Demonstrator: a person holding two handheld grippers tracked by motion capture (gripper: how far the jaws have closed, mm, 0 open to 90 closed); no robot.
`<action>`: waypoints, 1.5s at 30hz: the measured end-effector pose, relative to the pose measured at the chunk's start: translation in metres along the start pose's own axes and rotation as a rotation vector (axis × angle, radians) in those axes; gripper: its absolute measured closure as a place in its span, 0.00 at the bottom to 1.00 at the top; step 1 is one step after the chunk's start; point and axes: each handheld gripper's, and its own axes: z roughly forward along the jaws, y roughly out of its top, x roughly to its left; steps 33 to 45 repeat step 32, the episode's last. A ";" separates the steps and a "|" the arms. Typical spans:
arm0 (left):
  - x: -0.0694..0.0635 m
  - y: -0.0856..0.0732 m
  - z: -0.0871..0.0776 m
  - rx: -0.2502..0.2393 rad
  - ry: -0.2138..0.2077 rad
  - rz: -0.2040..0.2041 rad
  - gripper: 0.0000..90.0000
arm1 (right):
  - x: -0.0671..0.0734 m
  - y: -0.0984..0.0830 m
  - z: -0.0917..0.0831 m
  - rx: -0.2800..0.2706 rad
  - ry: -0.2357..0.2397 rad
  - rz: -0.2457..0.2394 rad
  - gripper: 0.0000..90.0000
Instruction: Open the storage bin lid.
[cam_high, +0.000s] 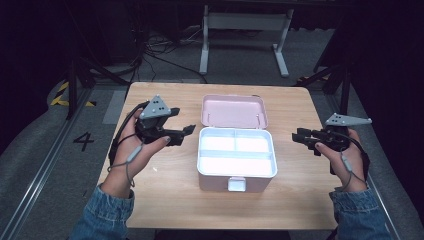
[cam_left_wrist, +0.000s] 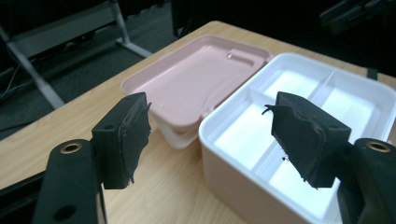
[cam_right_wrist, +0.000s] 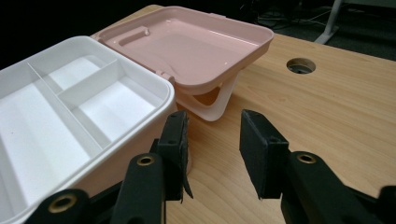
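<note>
A pink box (cam_high: 236, 172) sits near the middle of a light wooden table (cam_high: 165, 200), open, with its latch tab facing the person. Inside it a white tray (cam_high: 236, 152) is divided into three compartments: two smaller ones at the far side and one long one at the near side, all empty. The pink lid (cam_high: 234, 110) is folded back behind the box and lies open side up, propped on its white handle (cam_right_wrist: 215, 105), as the right gripper view shows. A round cable hole (cam_right_wrist: 300, 65) is cut into the tabletop beyond the lid in that view. The left gripper (cam_high: 186, 131) is held above the table just left of the box, its jaws set wide apart and holding nothing; in the left gripper view the box's near corner lies between them, lower down. The right gripper (cam_high: 298, 136) is held to the right of the box, apart from it, its jaws parted by a narrow gap and empty. Both forearms wear blue denim sleeves (cam_high: 107, 212). Around the table the room is dark, with grey carpeted floor (cam_high: 45, 150), a number 4 marking (cam_high: 83, 140) on the floor to the left, yellow and black tape (cam_high: 62, 95), loose cables (cam_high: 155, 52), and the white legs of another desk (cam_high: 245, 35) beyond.
</note>
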 end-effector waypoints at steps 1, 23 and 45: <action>0.001 -0.005 -0.002 0.012 0.012 0.004 0.32 | 0.000 0.000 -0.001 0.006 -0.001 0.000 0.70; 0.034 -0.089 0.002 0.253 0.096 -0.177 0.28 | -0.010 -0.014 0.004 0.122 -0.020 0.008 0.65; 0.040 -0.099 0.009 0.351 0.132 -0.172 0.27 | -0.012 -0.018 0.007 0.144 -0.026 0.013 0.63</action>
